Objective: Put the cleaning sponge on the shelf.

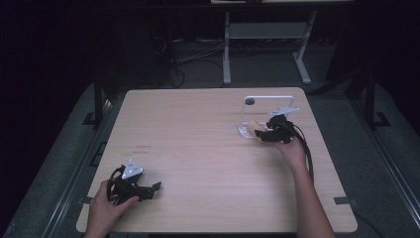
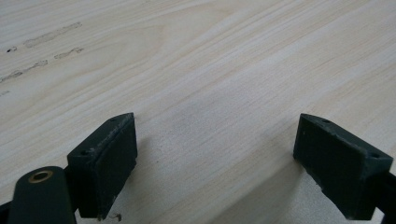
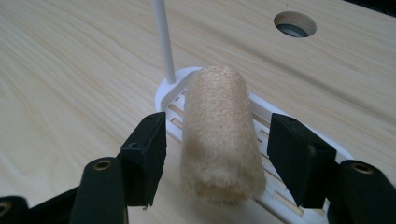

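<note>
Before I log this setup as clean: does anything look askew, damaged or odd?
Nothing is spilled or broken. The rolled beige towel lies across the white rack's base, between the open right tongs; faint smudges mark the table.

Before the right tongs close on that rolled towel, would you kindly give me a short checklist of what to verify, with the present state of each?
1. Right tongs open wide enough for the rolled towel: ok, a gap shows on each side.
2. Towel centred between the jaws: ok, it lies about midway.
3. Towel seated on the white rack: ok, it rests across the slotted base.
4. White upright rod away from the jaws: ok, it stands behind the towel.
5. Left tongs out of the way: ok, open and empty at the table's near left corner.
6. Jaws low enough to catch the towel's middle: cannot tell.
</note>
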The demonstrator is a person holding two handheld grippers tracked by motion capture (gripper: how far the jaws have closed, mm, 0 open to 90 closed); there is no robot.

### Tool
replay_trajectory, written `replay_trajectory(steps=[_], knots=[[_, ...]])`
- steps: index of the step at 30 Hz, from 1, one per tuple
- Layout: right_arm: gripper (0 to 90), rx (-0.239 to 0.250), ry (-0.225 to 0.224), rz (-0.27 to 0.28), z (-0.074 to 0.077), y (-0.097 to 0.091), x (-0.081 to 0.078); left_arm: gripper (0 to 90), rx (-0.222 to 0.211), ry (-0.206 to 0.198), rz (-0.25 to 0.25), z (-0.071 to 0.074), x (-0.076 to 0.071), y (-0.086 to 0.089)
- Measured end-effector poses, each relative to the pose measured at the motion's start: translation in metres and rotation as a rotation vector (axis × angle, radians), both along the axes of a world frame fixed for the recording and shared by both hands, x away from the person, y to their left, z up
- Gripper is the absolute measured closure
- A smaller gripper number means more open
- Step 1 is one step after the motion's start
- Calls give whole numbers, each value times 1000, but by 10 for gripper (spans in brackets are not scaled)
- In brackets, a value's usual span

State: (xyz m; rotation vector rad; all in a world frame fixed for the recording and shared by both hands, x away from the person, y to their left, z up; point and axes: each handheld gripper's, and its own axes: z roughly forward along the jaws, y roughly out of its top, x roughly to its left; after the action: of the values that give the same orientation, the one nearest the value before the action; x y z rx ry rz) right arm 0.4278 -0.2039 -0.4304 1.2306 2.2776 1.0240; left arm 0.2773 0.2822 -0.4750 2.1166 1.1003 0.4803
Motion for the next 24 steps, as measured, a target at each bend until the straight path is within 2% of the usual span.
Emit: replay_trajectory(steps=[5,8,17,19,22,24], knots=[[443,0,-13,5,8,-7,-18,130,-2,0,1,0,0,0],[520,11,-8,4,9,-10,-28,130,1,2,0,0,0,0],[896,12,22,36,-5,-8,-44,129,-1,-2,0,0,0,0],[897,-12,40,46,-9,-5,-43,130,-1,-1,0,0,0,0],[897,-7,42,56,-12,-1,-42,130,-2,-2,0,0,0,0],[897,-20,44,59,-15,2,-41,130,0,-1,-1,0,0,0]])
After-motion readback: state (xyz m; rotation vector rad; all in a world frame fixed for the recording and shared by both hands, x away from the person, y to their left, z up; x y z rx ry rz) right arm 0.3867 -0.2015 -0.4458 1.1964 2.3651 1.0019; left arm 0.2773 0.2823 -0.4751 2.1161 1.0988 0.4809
